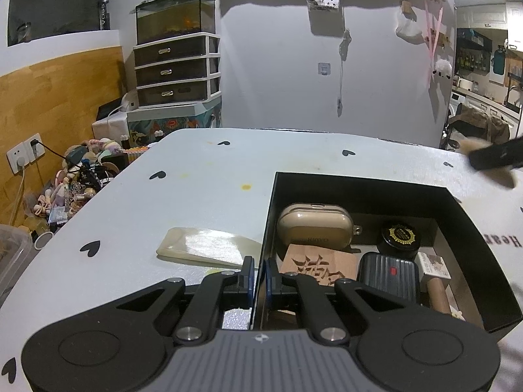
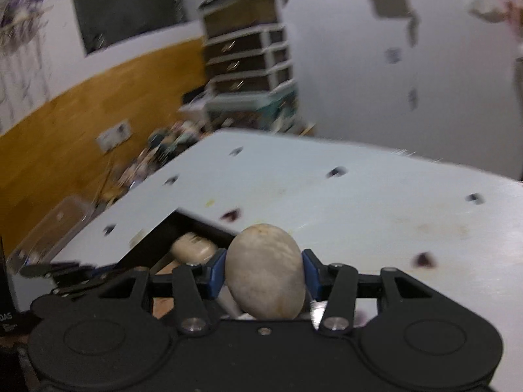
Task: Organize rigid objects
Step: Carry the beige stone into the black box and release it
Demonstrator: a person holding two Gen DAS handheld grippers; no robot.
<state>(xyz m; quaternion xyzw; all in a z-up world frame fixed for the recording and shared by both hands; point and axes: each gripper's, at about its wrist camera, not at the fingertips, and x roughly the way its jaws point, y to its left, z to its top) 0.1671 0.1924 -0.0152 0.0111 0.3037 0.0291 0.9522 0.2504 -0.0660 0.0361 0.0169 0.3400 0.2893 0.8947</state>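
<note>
A black open box (image 1: 470,228) sits on the white table and holds several things. Among them are a beige oval case (image 1: 315,225), a carved wooden plaque (image 1: 320,266), a black jar with a gold label (image 1: 400,235) and a dark ridged case (image 1: 389,276). My left gripper (image 1: 258,271) is shut on the box's left wall, one finger inside and one outside. My right gripper (image 2: 264,272) is shut on a pale egg-shaped stone (image 2: 264,261), held above the table just right of the box (image 2: 196,225). The right wrist view is blurred.
A flat cream piece (image 1: 209,245) lies on the table (image 1: 196,179) just left of the box. The table's left edge drops to a cluttered floor with toys (image 1: 78,176). Behind stands a drawer unit (image 1: 176,68) with a fish tank on top.
</note>
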